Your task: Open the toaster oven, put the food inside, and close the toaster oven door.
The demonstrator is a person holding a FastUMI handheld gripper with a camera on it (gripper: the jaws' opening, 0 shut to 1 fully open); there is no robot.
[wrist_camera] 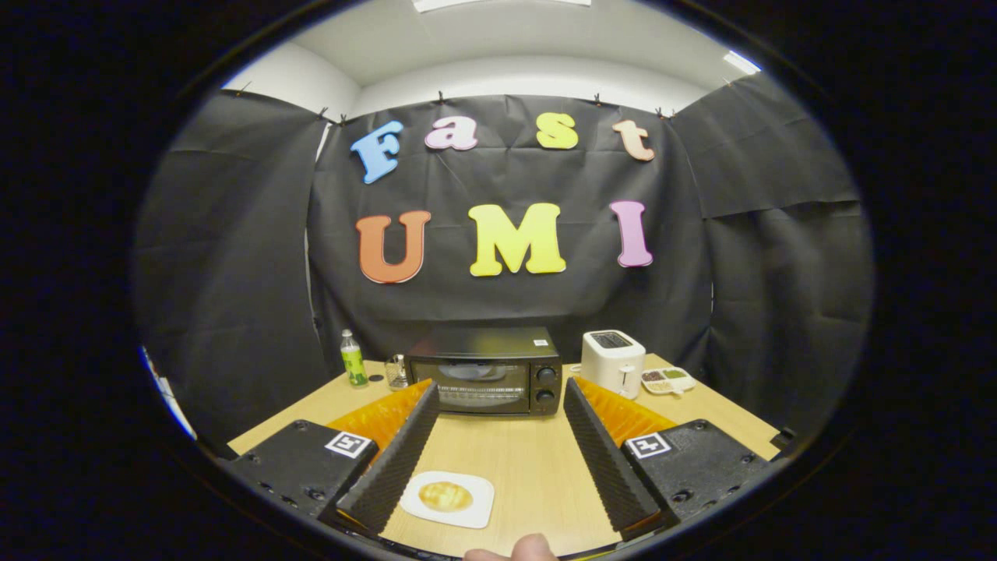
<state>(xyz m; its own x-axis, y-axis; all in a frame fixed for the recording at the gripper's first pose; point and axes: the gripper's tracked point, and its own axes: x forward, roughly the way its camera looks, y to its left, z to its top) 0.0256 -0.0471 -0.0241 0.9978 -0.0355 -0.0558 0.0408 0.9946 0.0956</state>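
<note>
The tongs hang wide open and empty above the counter, the food on its plate between them, the shut toaster oven beyond; best approach its door's top edge squarely.

Your gripper camera looks forward and slightly down over the table, facing the distant toaster oven.

The gripper hangs wide open over bare table running far to the closed toaster oven. A plate lies near, left. A toaster crowds the oven's right, a bottle its left.
</note>
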